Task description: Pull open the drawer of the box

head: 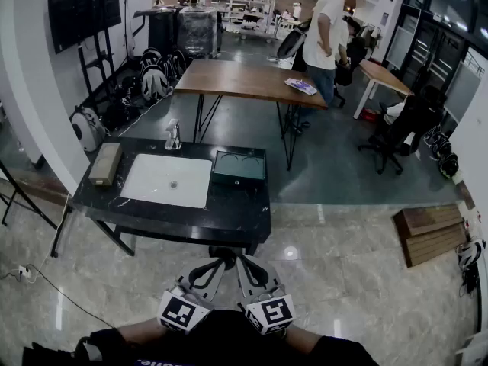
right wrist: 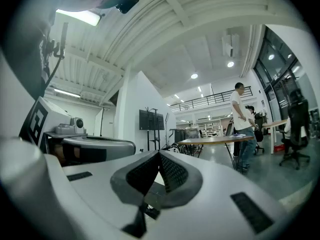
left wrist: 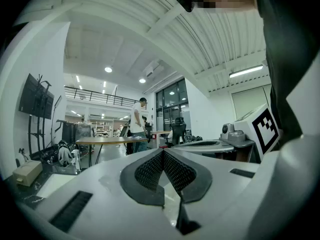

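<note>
Both tools are clenched on nothing; the left gripper (left wrist: 163, 154) and right gripper (right wrist: 159, 156) hang well short of the black tabletop (head: 229, 216); the tan box (head: 105, 164) lies at its left edge. Pulled unbraced, the box may slide whole, its drawer unopened.

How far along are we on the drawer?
Nothing done yet: no drawer shows pulled out on the table. In hand: nothing; left gripper and right gripper are shut and empty, held at the body, short of the table. Left: approach, grip the drawer, pull.
</note>
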`<act>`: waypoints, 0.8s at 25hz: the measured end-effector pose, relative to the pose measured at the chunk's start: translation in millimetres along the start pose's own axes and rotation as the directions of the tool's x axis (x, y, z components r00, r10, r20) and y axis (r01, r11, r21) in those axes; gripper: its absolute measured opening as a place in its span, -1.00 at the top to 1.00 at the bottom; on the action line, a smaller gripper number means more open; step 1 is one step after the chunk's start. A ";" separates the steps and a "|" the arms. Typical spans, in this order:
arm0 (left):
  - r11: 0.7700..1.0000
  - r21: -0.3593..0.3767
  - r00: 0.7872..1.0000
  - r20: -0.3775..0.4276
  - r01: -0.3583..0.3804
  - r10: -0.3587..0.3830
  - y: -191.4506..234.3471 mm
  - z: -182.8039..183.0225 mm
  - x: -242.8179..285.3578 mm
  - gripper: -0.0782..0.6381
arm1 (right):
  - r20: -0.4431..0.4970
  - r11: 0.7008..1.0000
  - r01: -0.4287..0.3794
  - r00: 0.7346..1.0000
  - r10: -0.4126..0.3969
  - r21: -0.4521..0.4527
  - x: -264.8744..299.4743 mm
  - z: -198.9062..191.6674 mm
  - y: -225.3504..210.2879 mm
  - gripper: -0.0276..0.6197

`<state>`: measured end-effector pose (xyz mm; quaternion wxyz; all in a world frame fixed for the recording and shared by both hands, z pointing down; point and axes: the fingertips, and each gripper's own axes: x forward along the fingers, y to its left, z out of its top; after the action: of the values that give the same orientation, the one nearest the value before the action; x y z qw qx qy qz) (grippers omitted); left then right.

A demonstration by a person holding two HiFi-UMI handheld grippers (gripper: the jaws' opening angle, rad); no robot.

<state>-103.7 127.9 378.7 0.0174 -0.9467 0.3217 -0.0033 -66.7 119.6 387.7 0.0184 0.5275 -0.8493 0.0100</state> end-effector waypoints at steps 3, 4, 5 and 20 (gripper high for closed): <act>1.000 0.001 1.000 0.001 0.002 -0.002 -1.5 -1.9 1.3 0.78 | 0.002 1.000 0.000 1.000 0.000 -0.007 -0.9 -3.2 -2.0 0.91; 1.000 0.000 1.000 0.001 0.003 -0.003 -1.7 -2.4 1.5 0.78 | 0.002 1.000 0.000 1.000 0.000 -0.008 -1.0 -4.0 -2.4 0.91; 1.000 0.000 1.000 0.000 0.003 -0.003 -1.7 -2.6 1.6 0.78 | 0.000 1.000 0.000 1.000 0.000 -0.006 -1.1 -4.7 -2.6 0.91; 1.000 -0.006 1.000 -0.017 0.003 -0.004 -3.2 -6.1 8.2 0.78 | -0.020 1.000 0.006 1.000 -0.005 0.016 -0.6 -12.2 -11.0 0.91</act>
<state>-95.4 125.2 384.9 0.0120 -0.9472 0.3202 -0.0103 -56.3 115.7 399.9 0.0224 0.5298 -0.8475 0.0221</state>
